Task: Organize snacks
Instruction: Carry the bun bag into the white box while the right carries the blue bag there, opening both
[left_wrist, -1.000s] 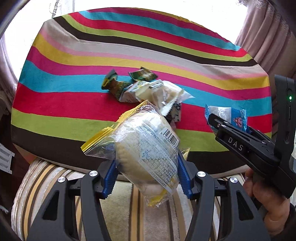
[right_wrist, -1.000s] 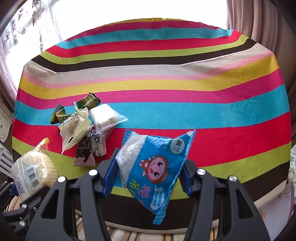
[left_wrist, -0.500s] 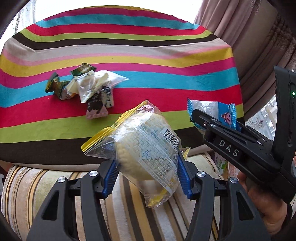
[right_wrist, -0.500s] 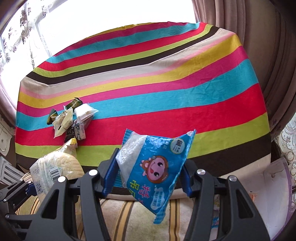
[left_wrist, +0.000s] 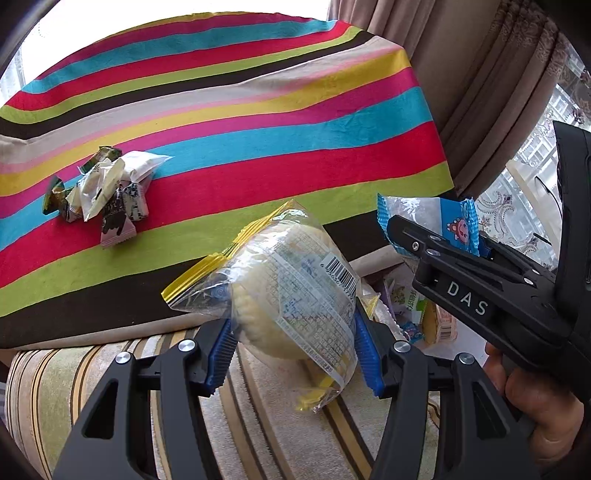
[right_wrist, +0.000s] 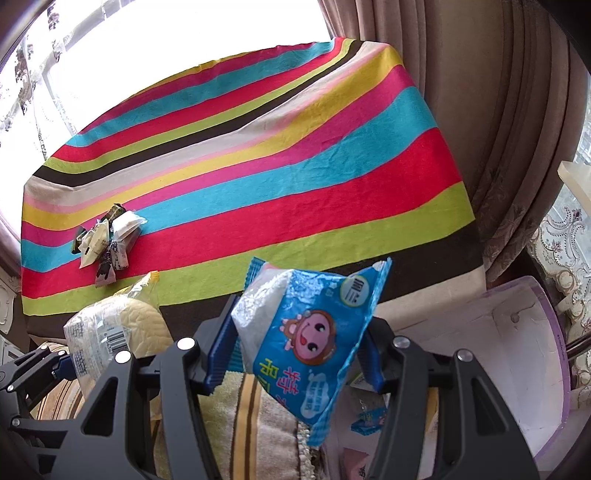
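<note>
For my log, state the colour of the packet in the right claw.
Blue packet, with a pink monkey face; right wrist view shows it best.

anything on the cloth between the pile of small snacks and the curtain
No. In the right wrist view, only bare striped tablecloth runs from the snack pile to the curtain.

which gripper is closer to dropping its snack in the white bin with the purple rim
Right, probably. The right gripper holds the blue packet nearest the bin; the left gripper's cake hangs further left.
</note>
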